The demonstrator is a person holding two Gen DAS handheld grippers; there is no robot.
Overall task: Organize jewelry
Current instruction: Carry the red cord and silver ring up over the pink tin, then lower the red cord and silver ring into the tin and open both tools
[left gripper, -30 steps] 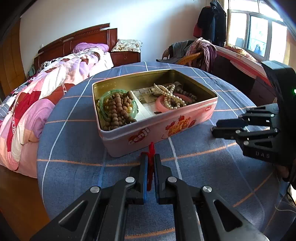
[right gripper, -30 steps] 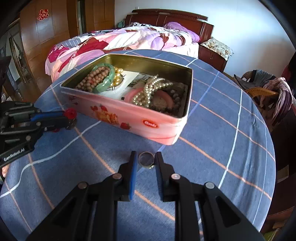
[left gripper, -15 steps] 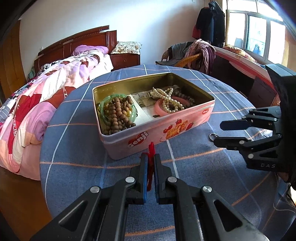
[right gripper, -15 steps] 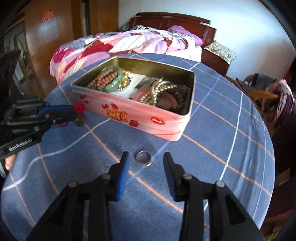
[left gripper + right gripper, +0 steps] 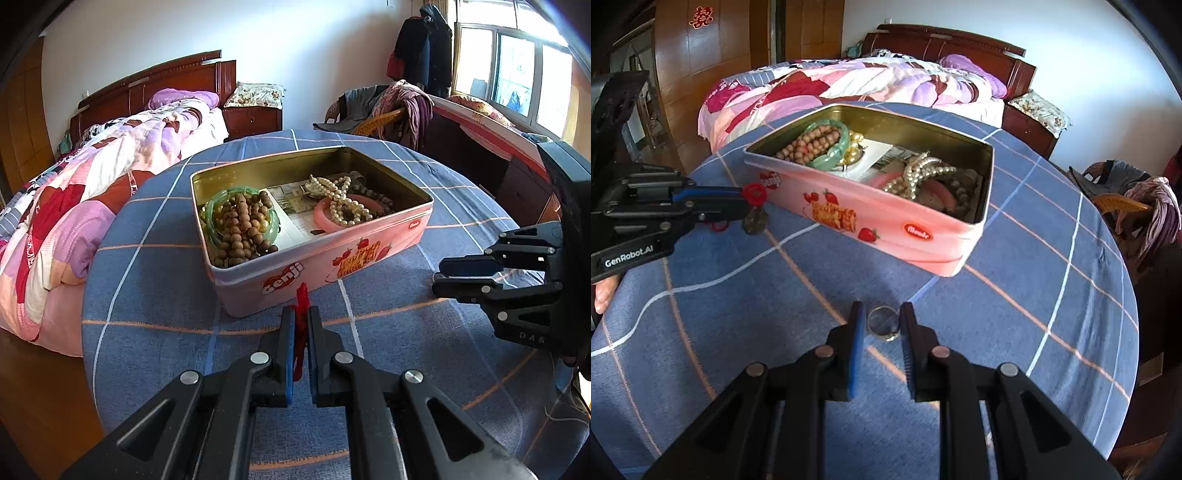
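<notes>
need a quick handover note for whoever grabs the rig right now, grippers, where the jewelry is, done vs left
Left hand-held gripper: shut on a red cord charm, held just in front of the pink tin.
Right hand-held gripper: jaws closing around a metal ring on the blue tablecloth; the ring is between them, grip not confirmed.
In the tin: brown bead strand inside a green bangle, pearl necklace over a pink bangle.
Done: those pieces are in the tin.
Left: secure the ring, then put ring and charm in the tin.
</notes>
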